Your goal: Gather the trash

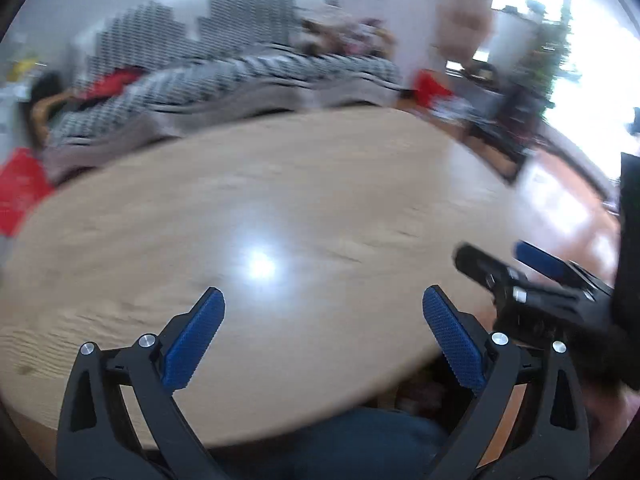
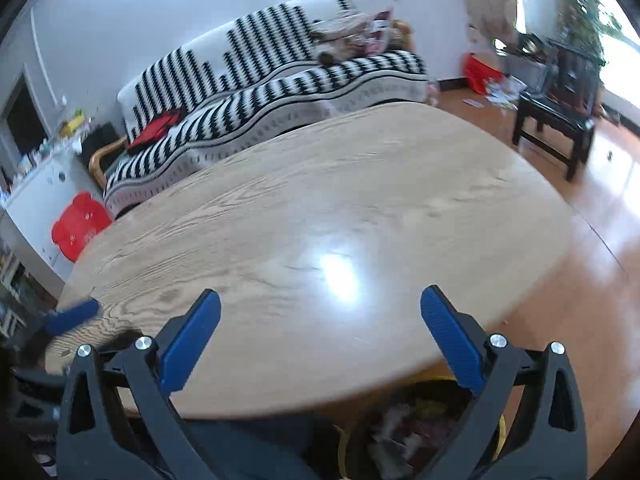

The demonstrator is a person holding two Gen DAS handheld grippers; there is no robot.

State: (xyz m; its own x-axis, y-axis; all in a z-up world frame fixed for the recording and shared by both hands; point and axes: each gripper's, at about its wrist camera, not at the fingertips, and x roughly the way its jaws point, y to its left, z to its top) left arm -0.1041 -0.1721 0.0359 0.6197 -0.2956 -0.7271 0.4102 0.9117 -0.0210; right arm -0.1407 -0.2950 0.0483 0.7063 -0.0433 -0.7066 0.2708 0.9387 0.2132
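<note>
- Left gripper (image 1: 323, 300): jaws wide apart, nothing between them, above the wooden table (image 1: 280, 200).
- Right gripper (image 2: 320, 304): jaws wide apart, empty, above the same table near its front edge.
- Trash (image 2: 404, 428): crumpled wrappers in a yellow-rimmed bin (image 2: 342, 446) below the table's near edge, under the right gripper.
- Striped sofa (image 2: 280, 76) behind the table; red stool (image 2: 78, 226) at left.

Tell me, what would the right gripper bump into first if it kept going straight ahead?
Probably the bare wooden table. The right gripper is open, empty and tilted down at the tabletop, with nothing showing between them. Depth is hard to judge.
</note>
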